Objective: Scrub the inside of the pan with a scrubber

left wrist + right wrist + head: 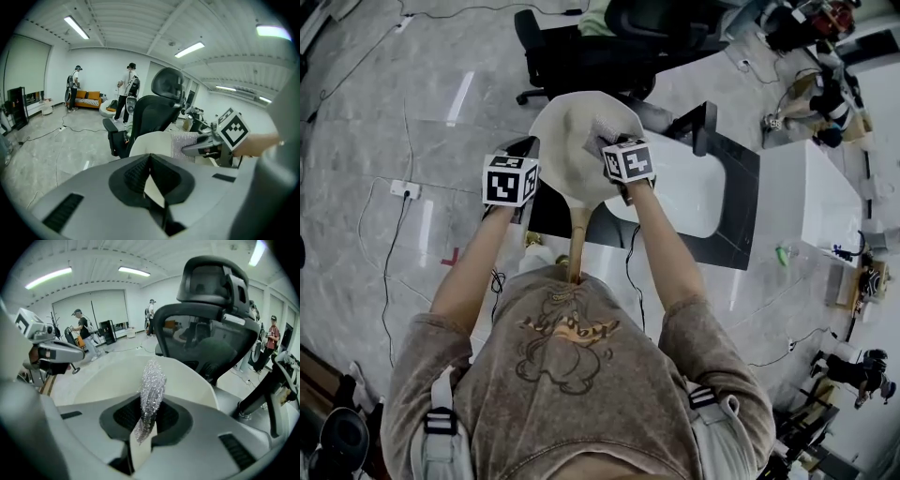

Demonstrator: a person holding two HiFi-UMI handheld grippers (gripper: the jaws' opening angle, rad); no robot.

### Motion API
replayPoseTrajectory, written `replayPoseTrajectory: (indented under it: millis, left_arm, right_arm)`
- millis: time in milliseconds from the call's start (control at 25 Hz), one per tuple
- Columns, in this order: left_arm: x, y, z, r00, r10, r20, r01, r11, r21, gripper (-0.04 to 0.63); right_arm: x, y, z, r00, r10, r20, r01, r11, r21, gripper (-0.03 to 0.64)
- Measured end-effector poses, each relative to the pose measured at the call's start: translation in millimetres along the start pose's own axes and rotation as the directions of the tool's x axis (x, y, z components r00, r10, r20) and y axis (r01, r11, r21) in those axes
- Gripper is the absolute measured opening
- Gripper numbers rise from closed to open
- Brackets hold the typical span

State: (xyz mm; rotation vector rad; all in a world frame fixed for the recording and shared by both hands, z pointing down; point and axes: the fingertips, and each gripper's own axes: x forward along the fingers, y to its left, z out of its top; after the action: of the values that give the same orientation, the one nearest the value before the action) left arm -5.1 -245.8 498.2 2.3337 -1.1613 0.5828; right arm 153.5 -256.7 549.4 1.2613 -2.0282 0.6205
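Observation:
A cream pan point(567, 141) with a wooden handle point(578, 239) is held up in front of me, its handle pointing back at my chest. My left gripper point(531, 184) sits at the pan's left rim. In the left gripper view its jaws point(150, 161) are together on a thin cream edge of the pan point(152, 143). My right gripper point(614, 142) reaches over the right rim into the bowl, shut on a silvery mesh scrubber point(152, 385) that sticks up from its jaws point(149, 413) over the pan's inside point(112, 376). The left gripper point(75, 354) also shows there at the left.
A black office chair point(581, 47) stands just beyond the pan. Below is a white table top with a black frame point(741, 187), and a white cabinet point(825, 197) to the right. Cables and a power strip point(403, 189) lie on the floor. People point(129, 89) stand far off.

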Motion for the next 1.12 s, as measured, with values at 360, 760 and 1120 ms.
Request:
replayPoseTrajectory:
  millis: [360,760,1120]
  left_arm:
    - [-55.3,-53.2,26.4,0.987,-0.066,0.145,0.051,0.993,0.105,0.017]
    - [-98.4,-90.5,45.2,0.919,-0.118,0.377,0.029,0.972,0.232,0.017]
    - [-104.1,-95.8,30.2,0.886,-0.115,0.449,0.016,0.976,0.218,0.017]
  right_arm:
    - [-102.2,38.7,11.4,0.947,-0.004,0.321,-0.008,0.999,0.037,0.068]
    - [-193.5,56.7,11.2,0.792,-0.125,0.597,0.072,0.991,0.112,0.069]
    - [-210.2,63.8,7.4,0.726,-0.145,0.673,0.063,0.987,0.145,0.069]
